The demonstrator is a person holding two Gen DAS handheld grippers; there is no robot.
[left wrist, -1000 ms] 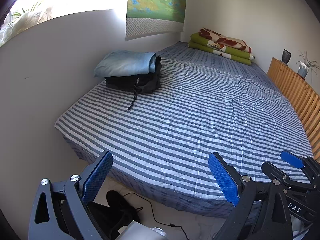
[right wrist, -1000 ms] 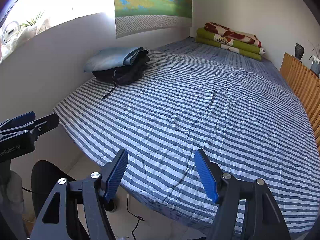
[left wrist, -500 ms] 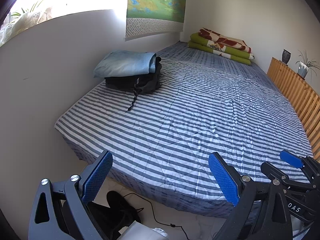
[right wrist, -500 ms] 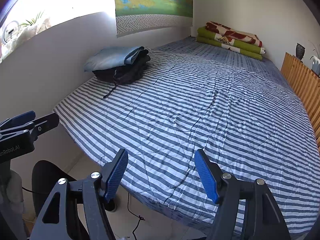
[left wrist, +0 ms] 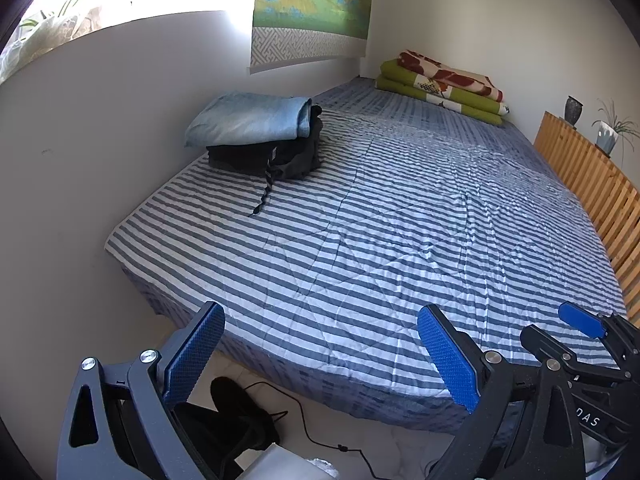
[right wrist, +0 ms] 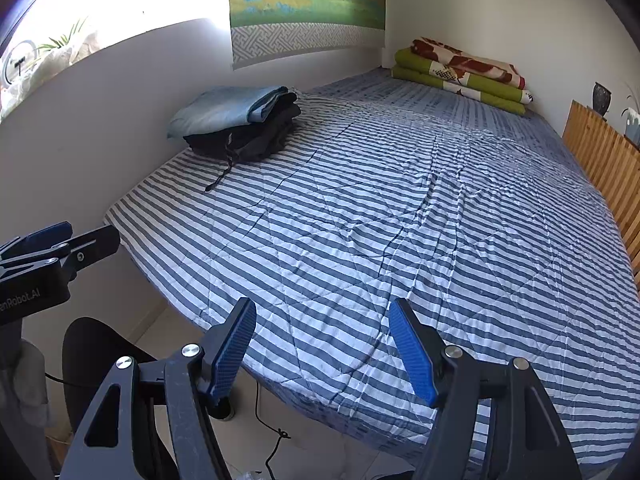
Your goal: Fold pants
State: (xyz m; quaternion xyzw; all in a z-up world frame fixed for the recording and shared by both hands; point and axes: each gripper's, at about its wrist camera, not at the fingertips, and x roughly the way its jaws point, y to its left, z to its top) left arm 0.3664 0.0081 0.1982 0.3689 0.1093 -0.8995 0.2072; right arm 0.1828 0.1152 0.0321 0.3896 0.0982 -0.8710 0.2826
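No change from earlier frames. Left gripper point(left wrist: 320, 356) and right gripper point(right wrist: 322, 354) at lower frame, angled down over bed point(left wrist: 400, 220); fingers released, empty.

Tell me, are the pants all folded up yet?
Some look done: light blue pants sit folded on dark folded clothes by the wall. Nothing is in hand; the left gripper and right gripper are open and empty near the striped bed's edge. No unfolded pants show, so what remains can't be told.
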